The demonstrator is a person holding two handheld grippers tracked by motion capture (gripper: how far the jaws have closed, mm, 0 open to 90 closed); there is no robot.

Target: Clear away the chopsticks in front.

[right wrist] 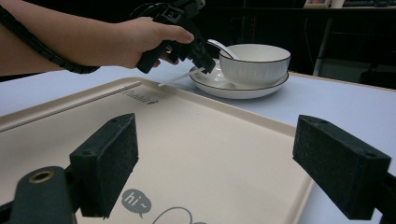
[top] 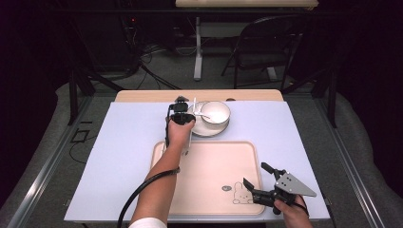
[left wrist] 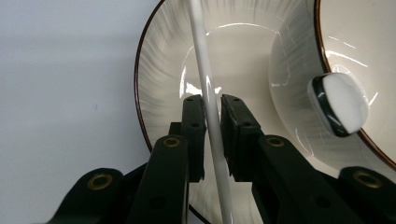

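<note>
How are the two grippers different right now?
The left gripper is shut on a thin white chopstick over the plate; the right gripper is open and holds nothing. The left gripper reaches to the far side, by the bowl; the right gripper hangs near the person, over the tray corner. Both have black jaws.

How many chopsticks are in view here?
2. One white chopstick is clamped between the left gripper's jaws over the plate. A second seems to stand beside it at the plate's left rim in the high view, though it is thin and hard to confirm.
</note>
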